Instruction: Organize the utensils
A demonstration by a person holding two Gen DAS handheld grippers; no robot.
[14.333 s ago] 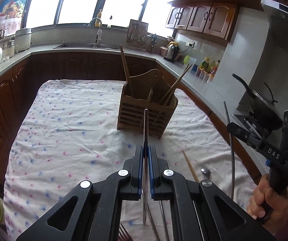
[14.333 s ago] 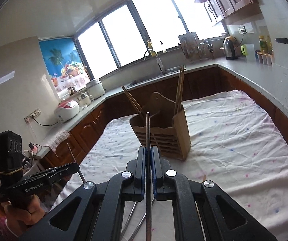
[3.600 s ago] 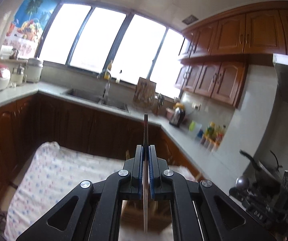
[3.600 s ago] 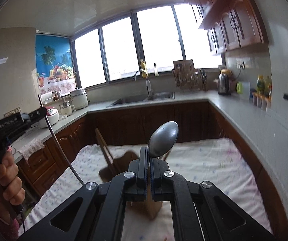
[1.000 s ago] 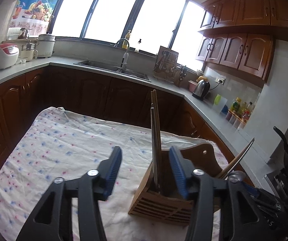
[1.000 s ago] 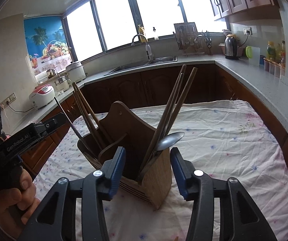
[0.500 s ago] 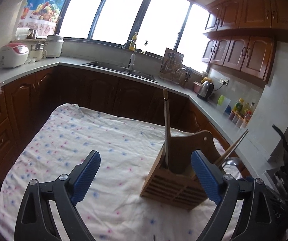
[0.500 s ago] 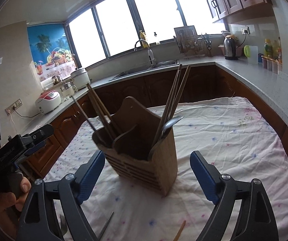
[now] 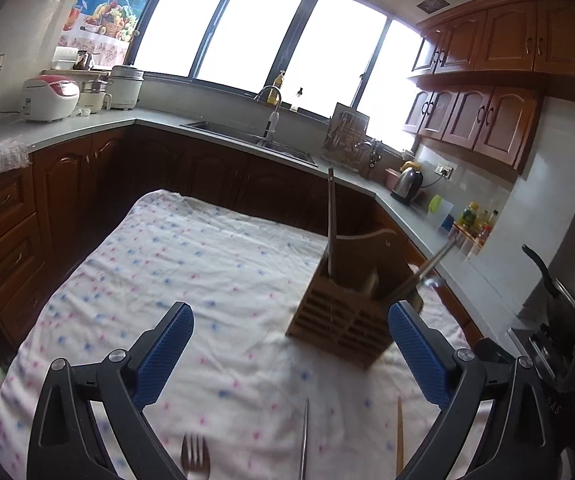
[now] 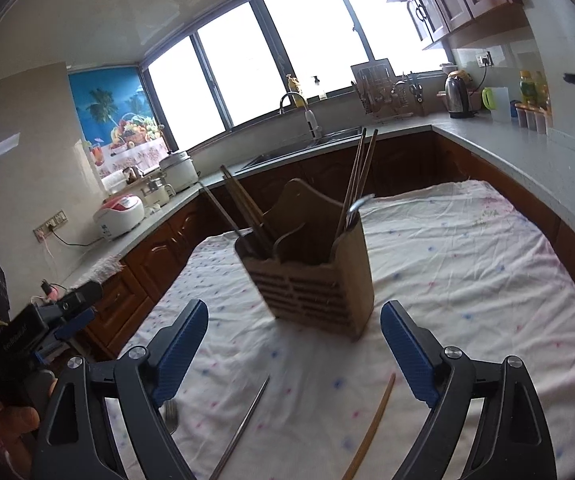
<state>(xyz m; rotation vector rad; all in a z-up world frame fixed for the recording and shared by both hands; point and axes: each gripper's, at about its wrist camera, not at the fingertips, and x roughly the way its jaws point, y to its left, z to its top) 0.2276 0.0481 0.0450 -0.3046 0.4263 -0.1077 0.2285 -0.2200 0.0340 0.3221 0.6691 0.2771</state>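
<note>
The wooden utensil holder stands upright on the spotted cloth, holding several chopsticks and a metal spoon. My left gripper hovers short of the holder, its jaws opening wide with nothing between them. In the right wrist view my right gripper is open and empty, also short of the holder. A fork, a metal chopstick and a wooden chopstick lie on the cloth below the grippers. The same fork, metal chopstick and wooden chopstick appear in the right wrist view.
The table's cloth is ringed by dark wooden cabinets and a grey counter with a sink, rice cookers and a kettle. A hand holds the other gripper at the left edge. A pan sits at the right.
Both grippers have opened wide and drawn back from the holder, leaving the chopstick and the spoon standing in it. The loose fork and chopsticks on the cloth have come into view.
</note>
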